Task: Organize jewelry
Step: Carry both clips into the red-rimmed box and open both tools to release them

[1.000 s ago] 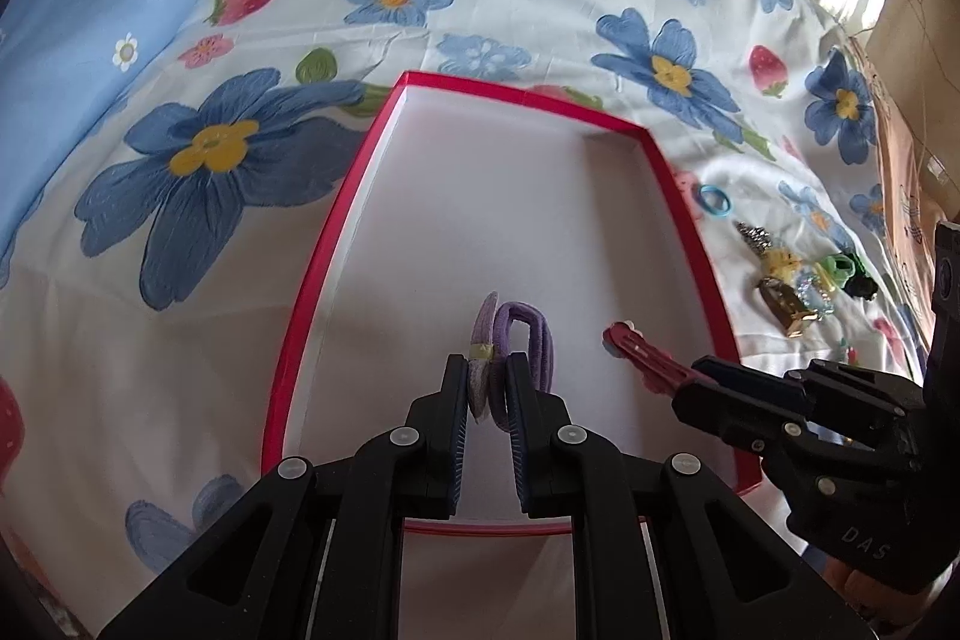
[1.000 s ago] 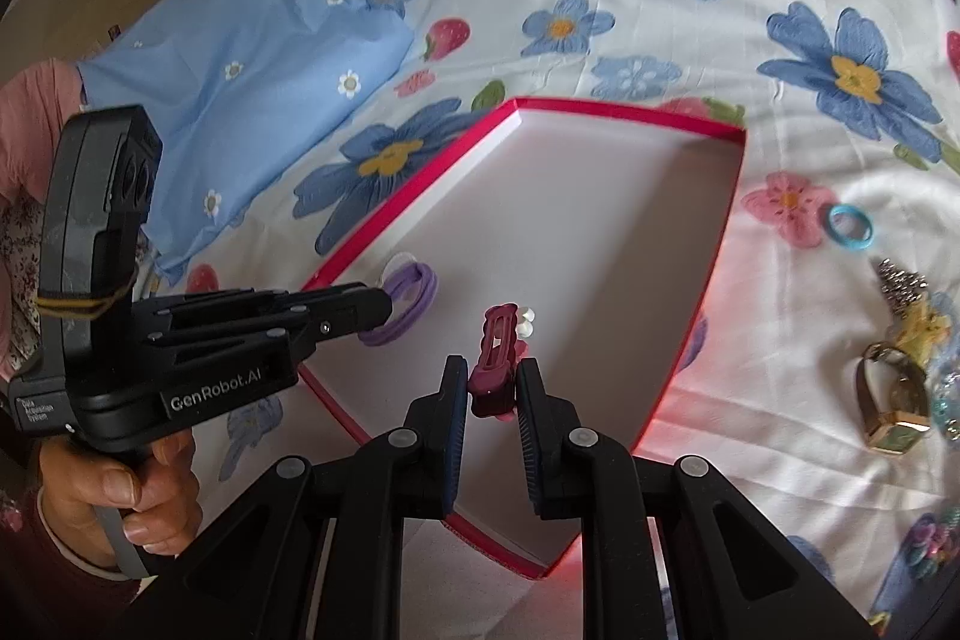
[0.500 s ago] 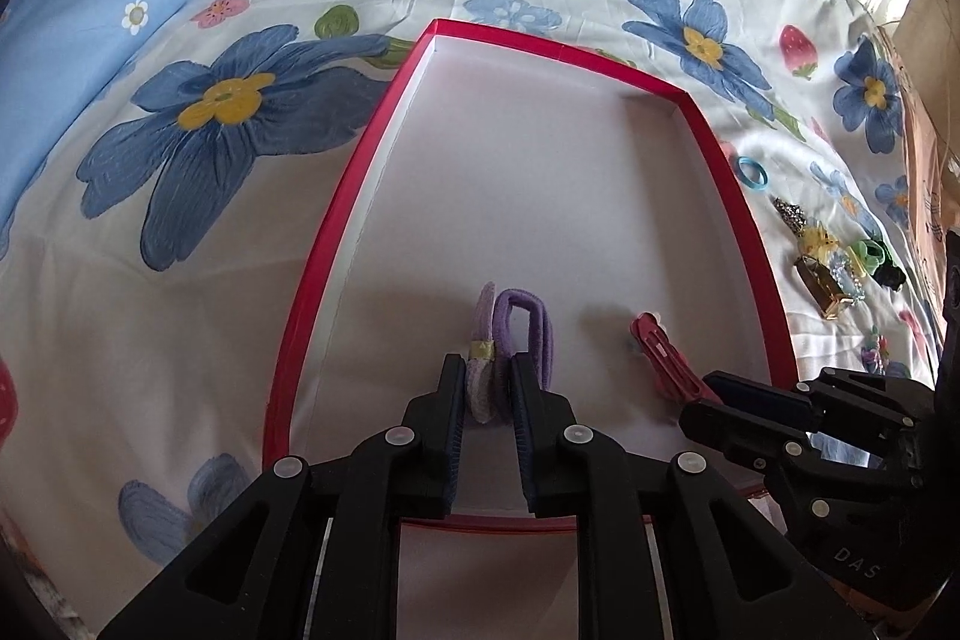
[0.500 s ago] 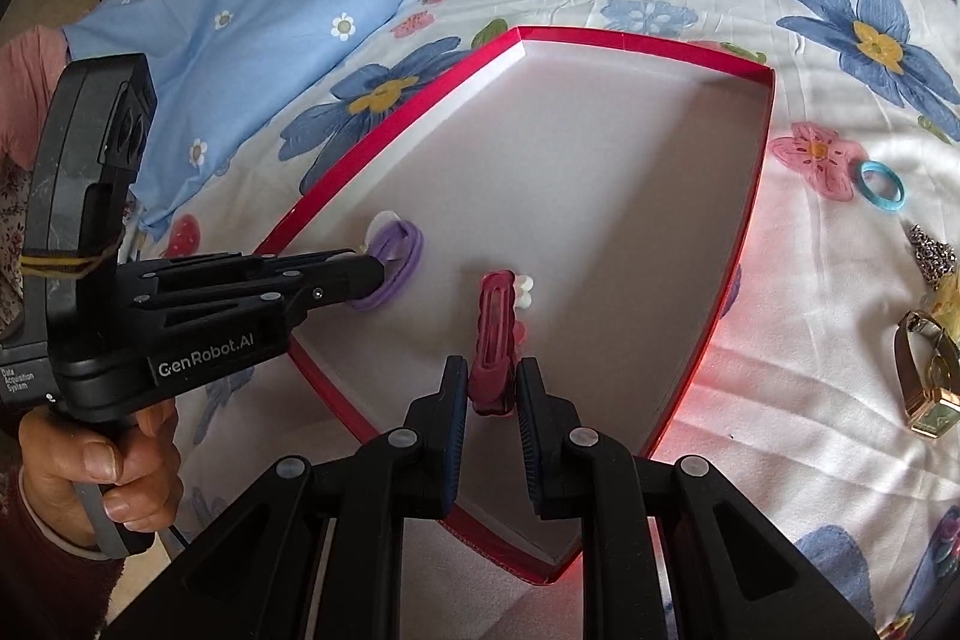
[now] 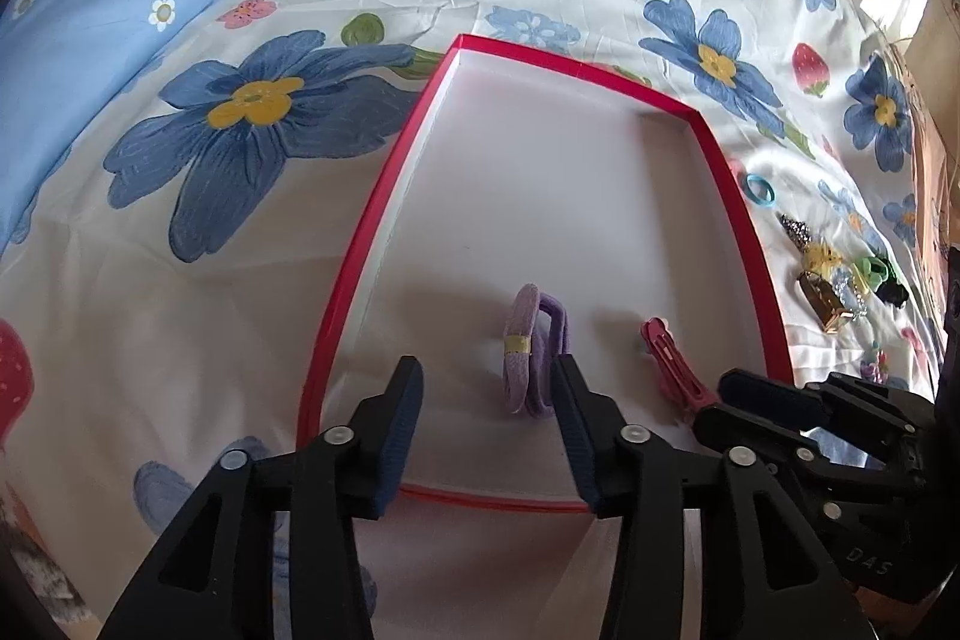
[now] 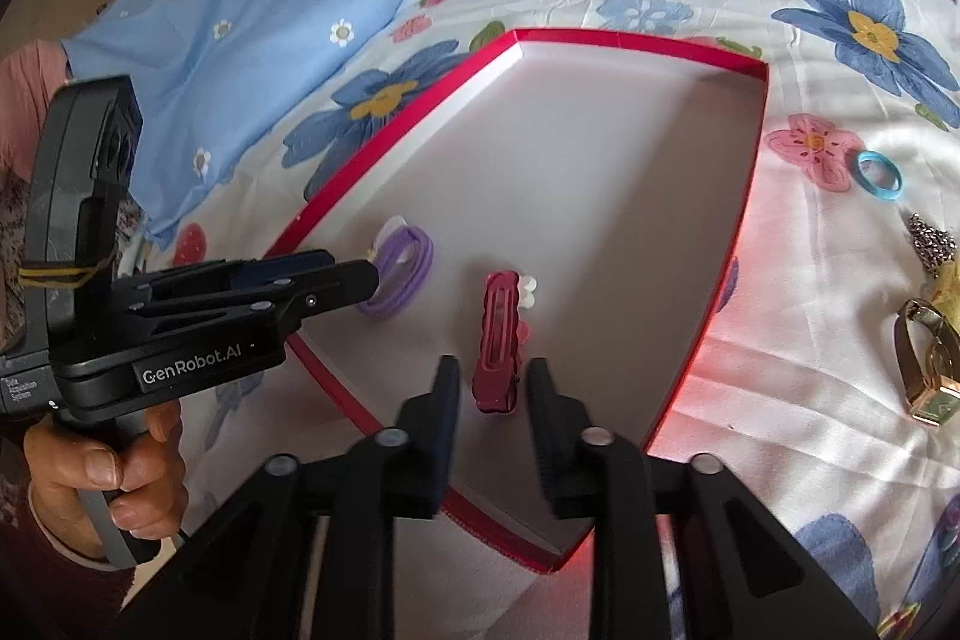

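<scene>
A red-rimmed white box (image 5: 384,196) (image 6: 660,46) lies on the flowered bedsheet. Inside it lie purple hair ties (image 5: 531,358) (image 6: 399,271) and a dark red hair clip (image 5: 669,361) (image 6: 498,340) with a small white flower. My left gripper (image 5: 486,415) is open; the hair ties rest against its right finger. It also shows in the right wrist view (image 6: 354,274). My right gripper (image 6: 493,400) is open, its fingers on either side of the clip's near end, apart from it. It shows at the lower right of the left wrist view (image 5: 756,400).
To the right of the box on the sheet lie a blue ring band (image 5: 759,190) (image 6: 879,175), a sparkly clip (image 6: 930,238), a gold watch (image 5: 831,301) (image 6: 924,364) and green and yellow pieces (image 5: 864,271). A blue pillow (image 6: 228,22) lies at the far left.
Both grippers have opened. The left let go of the purple hair ties and the right let go of the red clip; both items now rest on the box floor.
</scene>
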A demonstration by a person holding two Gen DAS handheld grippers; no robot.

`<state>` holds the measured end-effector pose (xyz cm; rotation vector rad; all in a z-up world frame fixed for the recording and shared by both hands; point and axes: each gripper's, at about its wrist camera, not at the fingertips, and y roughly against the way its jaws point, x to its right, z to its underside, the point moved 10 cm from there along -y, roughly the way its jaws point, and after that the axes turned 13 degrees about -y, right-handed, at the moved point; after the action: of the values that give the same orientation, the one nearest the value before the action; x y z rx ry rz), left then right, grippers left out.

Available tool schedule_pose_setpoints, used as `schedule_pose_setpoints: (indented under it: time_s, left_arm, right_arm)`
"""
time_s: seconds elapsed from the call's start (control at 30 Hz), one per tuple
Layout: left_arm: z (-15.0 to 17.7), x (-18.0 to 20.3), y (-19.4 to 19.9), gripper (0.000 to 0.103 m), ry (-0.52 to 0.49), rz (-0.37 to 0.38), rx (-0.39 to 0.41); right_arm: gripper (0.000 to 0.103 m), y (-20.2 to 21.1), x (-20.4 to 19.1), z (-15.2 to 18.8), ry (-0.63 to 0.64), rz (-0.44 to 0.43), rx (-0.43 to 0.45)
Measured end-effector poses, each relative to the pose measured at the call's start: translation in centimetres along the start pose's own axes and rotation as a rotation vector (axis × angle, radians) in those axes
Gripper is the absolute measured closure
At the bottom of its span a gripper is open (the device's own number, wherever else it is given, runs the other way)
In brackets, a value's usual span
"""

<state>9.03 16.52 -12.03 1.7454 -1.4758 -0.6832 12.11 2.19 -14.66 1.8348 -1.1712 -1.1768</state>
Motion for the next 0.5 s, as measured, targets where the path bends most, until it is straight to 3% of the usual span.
schedule_pose_setpoints:
  time_s: [0.07, 0.23, 0.5]
  left_arm:
    - [-0.1, 0.0, 0.5, 0.056, 0.001, -0.003, 0.009]
    - [-0.3, 0.9, 1.8, 0.051, -0.003, 0.012, 0.030]
    - [-1.1, 4.7, 2.7, 0.048, -0.062, 0.072, 0.041]
  right_arm:
    - [0.066, 0.7, 0.0, -0.2, -0.008, -0.008, 0.018]
    - [0.066, 3.3, 0.4, -0.8, -0.036, -0.021, 0.084]
    - [0.066, 8.5, 5.2, -1.2, -0.122, 0.040, 0.176]
